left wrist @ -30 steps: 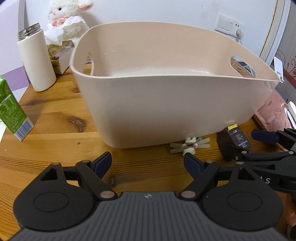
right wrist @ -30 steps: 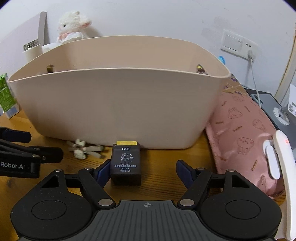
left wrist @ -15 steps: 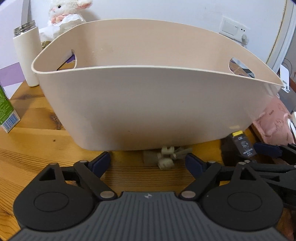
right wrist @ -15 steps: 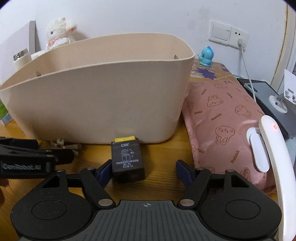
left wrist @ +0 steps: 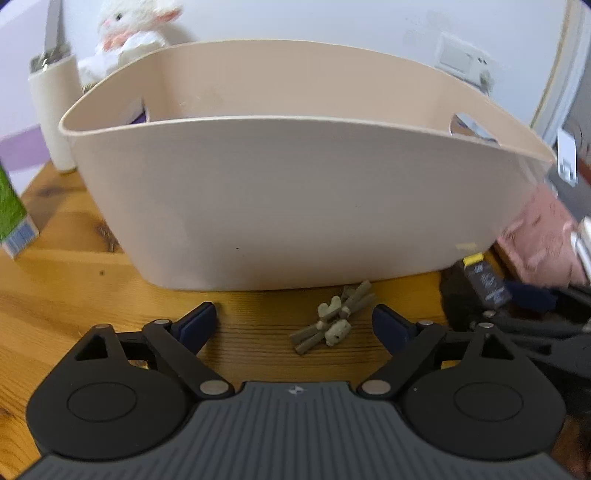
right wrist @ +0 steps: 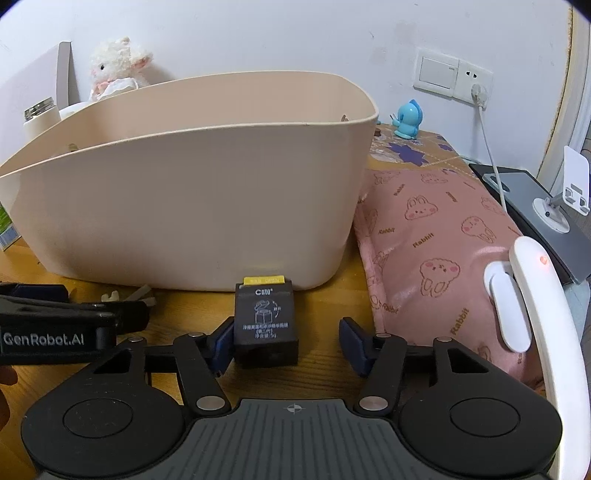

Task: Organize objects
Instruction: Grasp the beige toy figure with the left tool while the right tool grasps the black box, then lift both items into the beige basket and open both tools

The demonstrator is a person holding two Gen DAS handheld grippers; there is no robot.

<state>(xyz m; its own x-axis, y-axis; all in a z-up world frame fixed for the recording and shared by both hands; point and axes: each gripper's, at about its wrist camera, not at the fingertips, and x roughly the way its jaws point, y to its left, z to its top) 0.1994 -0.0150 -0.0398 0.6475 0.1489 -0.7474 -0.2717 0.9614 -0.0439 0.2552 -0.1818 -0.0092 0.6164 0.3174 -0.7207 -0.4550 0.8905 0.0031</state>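
Observation:
A beige plastic basket (left wrist: 295,199) stands on the wooden table (left wrist: 55,295); it also shows in the right wrist view (right wrist: 192,192). A small greenish hair clip (left wrist: 332,321) lies in front of it, between the fingers of my open left gripper (left wrist: 295,325). A small black box with a yellow top (right wrist: 266,321) stands in front of the basket, between the fingers of my open right gripper (right wrist: 288,341), close to the left finger. The box shows at the right in the left wrist view (left wrist: 484,280).
A pink rabbit-print pouch (right wrist: 436,258) lies right of the basket, with a white curved device (right wrist: 532,314) on it. A white bottle (left wrist: 51,110), a plush lamb (left wrist: 129,33) and a green carton (left wrist: 11,218) stand at the left. A blue figurine (right wrist: 408,120) stands behind.
Both grippers have shifted position before the basket. The hair clip now lies between the left gripper's fingers. The black box sits deeper between the right gripper's fingers.

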